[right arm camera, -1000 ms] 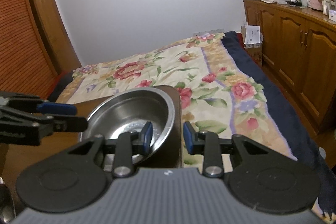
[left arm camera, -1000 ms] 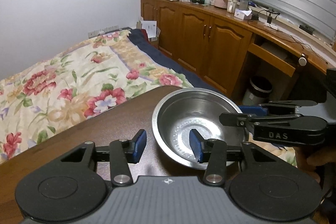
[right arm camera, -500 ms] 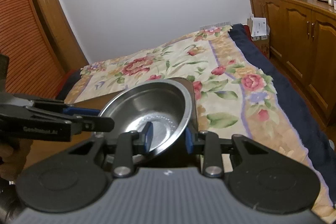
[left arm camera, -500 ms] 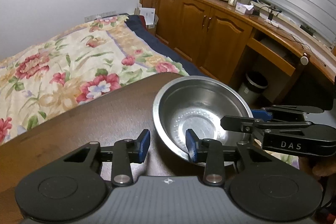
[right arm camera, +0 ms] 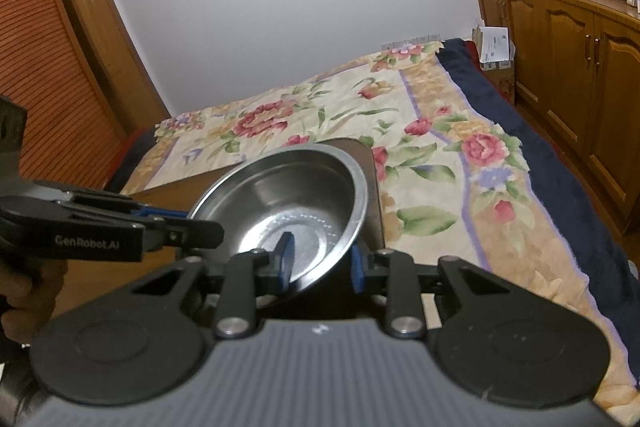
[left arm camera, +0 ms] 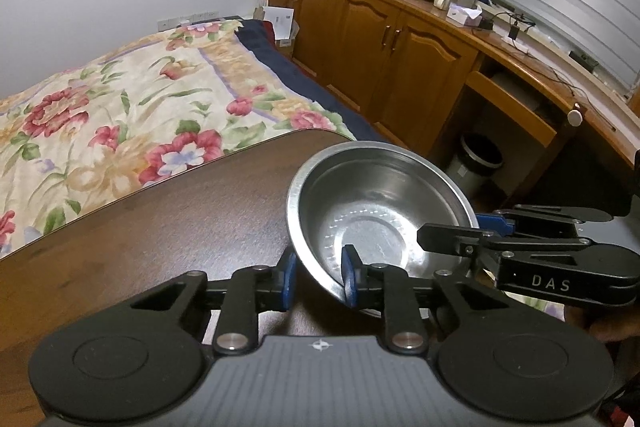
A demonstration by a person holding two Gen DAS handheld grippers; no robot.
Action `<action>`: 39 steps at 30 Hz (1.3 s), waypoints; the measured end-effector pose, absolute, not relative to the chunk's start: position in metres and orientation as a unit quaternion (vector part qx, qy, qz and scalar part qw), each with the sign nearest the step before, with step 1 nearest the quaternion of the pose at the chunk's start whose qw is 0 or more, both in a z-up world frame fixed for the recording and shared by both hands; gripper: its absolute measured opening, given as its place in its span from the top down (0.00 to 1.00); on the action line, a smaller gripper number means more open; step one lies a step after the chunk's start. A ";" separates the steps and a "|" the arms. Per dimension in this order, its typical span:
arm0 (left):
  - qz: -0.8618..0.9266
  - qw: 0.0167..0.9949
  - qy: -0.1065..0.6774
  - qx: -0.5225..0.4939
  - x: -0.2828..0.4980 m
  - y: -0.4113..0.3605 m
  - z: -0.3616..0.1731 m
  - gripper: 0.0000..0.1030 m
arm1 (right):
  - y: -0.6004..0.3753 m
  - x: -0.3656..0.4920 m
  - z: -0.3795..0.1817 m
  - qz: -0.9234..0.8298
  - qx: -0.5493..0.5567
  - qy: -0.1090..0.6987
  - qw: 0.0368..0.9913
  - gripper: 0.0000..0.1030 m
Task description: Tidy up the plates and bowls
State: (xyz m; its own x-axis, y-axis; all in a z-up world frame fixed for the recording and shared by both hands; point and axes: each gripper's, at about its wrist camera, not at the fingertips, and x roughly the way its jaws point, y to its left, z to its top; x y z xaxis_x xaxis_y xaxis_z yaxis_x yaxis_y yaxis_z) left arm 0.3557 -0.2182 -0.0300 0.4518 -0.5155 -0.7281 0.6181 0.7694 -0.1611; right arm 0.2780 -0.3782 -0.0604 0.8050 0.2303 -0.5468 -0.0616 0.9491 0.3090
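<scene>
A stainless steel bowl [left arm camera: 380, 211] hangs tilted over the corner of the dark wooden table [left arm camera: 160, 227]. My left gripper [left arm camera: 319, 277] straddles its near rim, one blue pad inside and one outside. Its jaws are closing, and a small gap still shows at the outer pad. My right gripper [left arm camera: 460, 227] reaches in from the right. In the right wrist view the right gripper [right arm camera: 320, 261] has the bowl [right arm camera: 288, 203] rim between its pads, jaws closing tighter on it. There the left gripper [right arm camera: 192, 221] comes in from the left at the opposite rim.
Beyond the table lies a bed with a floral cover [left arm camera: 120, 115]. Wooden cabinets [left arm camera: 380, 43] with cluttered tops line the right wall, with an open drawer [left arm camera: 512, 103] and a bin [left arm camera: 476, 159] below. A wooden wardrobe [right arm camera: 48, 67] stands at the left. A hand [right arm camera: 24, 279] holds the left gripper.
The left jaws have narrowed around the bowl's near rim. The bowl has risen and tilted, shifting toward the table corner. The right pads have drawn in onto its rim.
</scene>
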 end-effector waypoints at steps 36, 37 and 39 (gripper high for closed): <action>-0.333 0.887 0.314 0.063 0.280 -0.176 0.045 0.82 | -0.367 0.233 -0.003 0.073 0.144 0.244 0.956 0.85; -0.334 0.887 0.312 0.062 0.276 -0.173 0.046 0.82 | -0.365 0.231 -0.001 0.073 0.142 0.243 0.957 0.85; -0.335 0.889 0.307 0.061 0.269 -0.168 0.049 0.82 | -0.363 0.226 0.001 0.073 0.140 0.241 0.958 0.85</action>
State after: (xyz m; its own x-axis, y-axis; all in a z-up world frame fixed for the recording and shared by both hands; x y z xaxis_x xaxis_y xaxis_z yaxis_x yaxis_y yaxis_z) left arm 0.2686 -0.1678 0.0494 0.5865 -0.5581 -0.5870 0.6334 0.7677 -0.0971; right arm 0.2259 -0.3625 0.0012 0.8734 0.2069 -0.4409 -0.0725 0.9504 0.3024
